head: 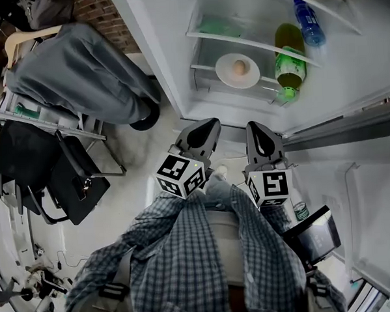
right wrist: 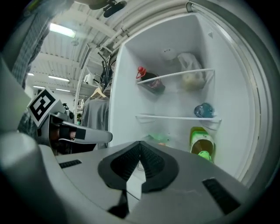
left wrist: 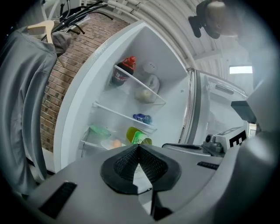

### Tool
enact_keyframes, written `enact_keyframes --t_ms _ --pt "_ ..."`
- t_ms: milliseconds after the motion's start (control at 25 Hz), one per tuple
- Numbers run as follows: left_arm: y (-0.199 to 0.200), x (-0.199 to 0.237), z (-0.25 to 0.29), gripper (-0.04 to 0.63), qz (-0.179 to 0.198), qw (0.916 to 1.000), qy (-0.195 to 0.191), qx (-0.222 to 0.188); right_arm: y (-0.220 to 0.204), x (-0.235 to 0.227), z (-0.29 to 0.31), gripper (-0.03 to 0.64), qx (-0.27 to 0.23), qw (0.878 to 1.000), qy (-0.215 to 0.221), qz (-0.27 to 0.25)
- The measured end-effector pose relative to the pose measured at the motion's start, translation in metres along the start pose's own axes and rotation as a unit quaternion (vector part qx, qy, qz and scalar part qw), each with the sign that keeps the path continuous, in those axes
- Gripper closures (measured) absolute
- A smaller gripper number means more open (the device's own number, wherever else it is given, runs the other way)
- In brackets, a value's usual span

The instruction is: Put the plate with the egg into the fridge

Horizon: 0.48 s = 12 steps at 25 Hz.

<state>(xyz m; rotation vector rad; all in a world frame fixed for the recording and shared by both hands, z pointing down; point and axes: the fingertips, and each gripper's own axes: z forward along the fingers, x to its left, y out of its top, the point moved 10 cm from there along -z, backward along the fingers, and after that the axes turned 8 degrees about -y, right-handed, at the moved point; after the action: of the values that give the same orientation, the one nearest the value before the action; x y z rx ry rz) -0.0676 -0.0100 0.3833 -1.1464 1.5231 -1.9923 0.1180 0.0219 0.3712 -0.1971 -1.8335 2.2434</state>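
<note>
Egg plate point(head: 224, 73) is sitting in the fridge point(head: 164, 62)
Left gripper point(head: 211, 124) and right gripper point(head: 253, 126) are hanging outside, jaws pinched together; green bottle point(head: 288, 65) label's too blurry.

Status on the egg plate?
Left hand-held gripper, right hand-held gripper: shut, empty. Plate with egg on fridge shelf. Nothing in the way.

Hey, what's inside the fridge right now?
A plate with an egg on the lower shelf, a green bottle beside it, a blue bottle above, a dark red-capped bottle higher. What lies under that shelf is hidden.
</note>
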Motion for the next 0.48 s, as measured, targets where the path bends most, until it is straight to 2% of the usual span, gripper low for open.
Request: enact_keyframes --t_ms 280,480 --pt "0.004 0.007 0.028 0.589 -0.006 0.9998 0.019 -0.001 0.007 -0.018 0.025 0.611 -0.009 0.998 0.021 -0.066" --pt "0.007 0.005 0.042 0.589 0.018 0.9995 0.023 0.011 0.004 -0.027 0.031 0.611 -0.001 0.995 0.029 -0.09"
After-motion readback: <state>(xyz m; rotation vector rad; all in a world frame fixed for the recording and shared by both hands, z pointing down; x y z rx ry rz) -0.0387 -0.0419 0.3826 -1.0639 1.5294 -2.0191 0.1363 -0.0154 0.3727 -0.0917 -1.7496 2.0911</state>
